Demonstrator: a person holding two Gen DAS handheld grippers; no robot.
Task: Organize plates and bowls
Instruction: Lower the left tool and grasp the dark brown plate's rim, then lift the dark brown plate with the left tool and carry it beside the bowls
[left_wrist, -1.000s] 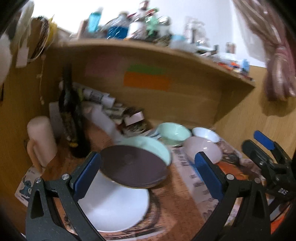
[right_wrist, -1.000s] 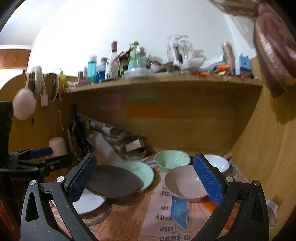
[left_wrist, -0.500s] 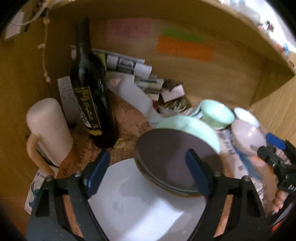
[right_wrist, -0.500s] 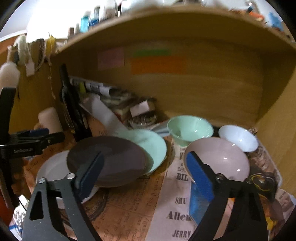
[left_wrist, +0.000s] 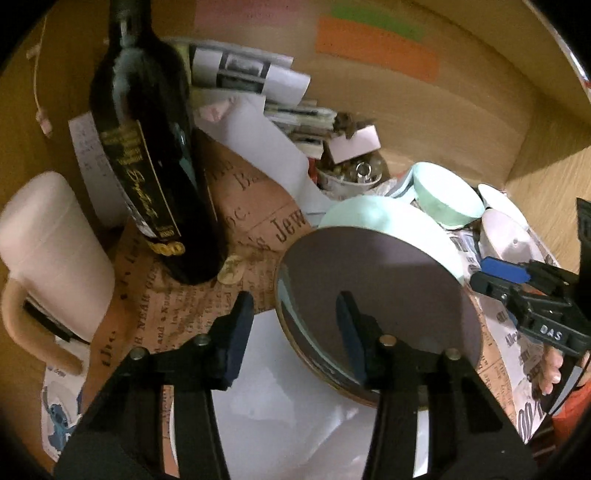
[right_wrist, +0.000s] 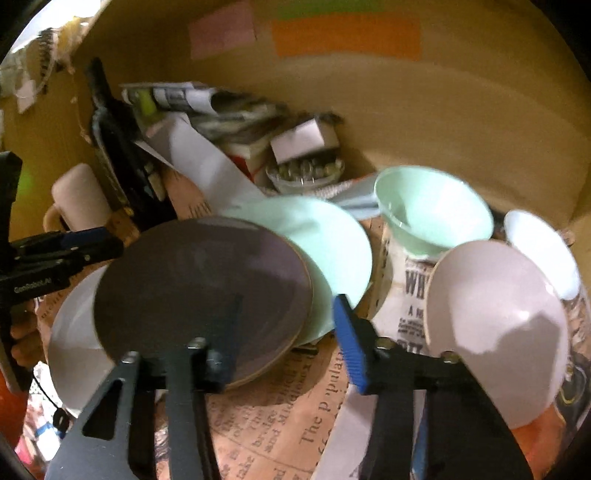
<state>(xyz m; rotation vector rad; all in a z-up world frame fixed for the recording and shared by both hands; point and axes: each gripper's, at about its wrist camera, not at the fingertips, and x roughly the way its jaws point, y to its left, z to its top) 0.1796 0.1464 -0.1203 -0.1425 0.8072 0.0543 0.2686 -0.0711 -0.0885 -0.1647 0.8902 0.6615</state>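
A dark brown plate (left_wrist: 376, 291) (right_wrist: 199, 288) lies tilted across a white plate (left_wrist: 295, 410) (right_wrist: 74, 332) and a mint plate (left_wrist: 388, 218) (right_wrist: 332, 243). My left gripper (left_wrist: 293, 325) straddles its left rim, jaws closing, one finger over the plate and one outside it; the pads do not press. My right gripper (right_wrist: 284, 332) straddles the opposite rim the same way, jaws closing. Behind stand a mint bowl (right_wrist: 432, 210), a small white bowl (right_wrist: 539, 251) and a pale pink bowl (right_wrist: 495, 325).
A dark wine bottle (left_wrist: 147, 147) and a pink mug (left_wrist: 48, 266) stand left of the plates. Rolled papers (left_wrist: 251, 70) and a small jar (left_wrist: 351, 173) crowd the back. Newspaper (right_wrist: 280, 424) covers the desk. Wooden walls (left_wrist: 480, 122) close in behind and right.
Both grippers came down and forward onto the brown plate from either side. Their jaws narrowed from wide open and now straddle its rims.
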